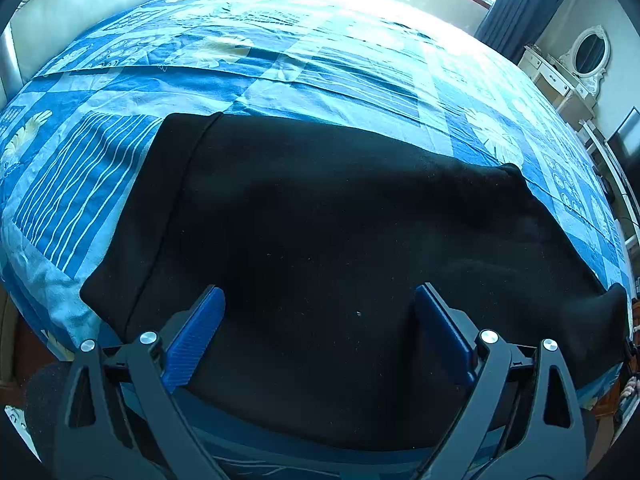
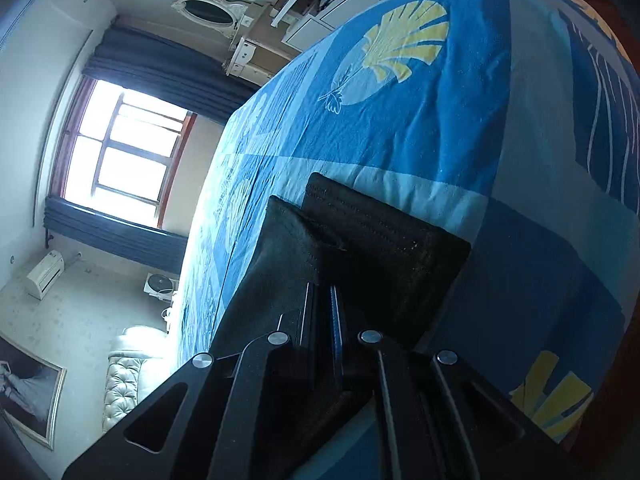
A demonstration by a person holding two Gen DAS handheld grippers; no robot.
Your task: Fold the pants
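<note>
Left tool (image 1: 320,320) spread wide, angled down; right tool (image 2: 323,312) pinched shut.

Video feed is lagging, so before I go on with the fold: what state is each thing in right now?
Pants: black, lying on the bed, partly folded, one end lifted.
Left gripper: open, fingers wide apart over the pants, gripping nothing.
Right gripper: shut on the pants, holding up an edge of the fabric.
Bedsheet: spread over the bed, slightly creased.
Curtains: drawn back from the window.
</note>
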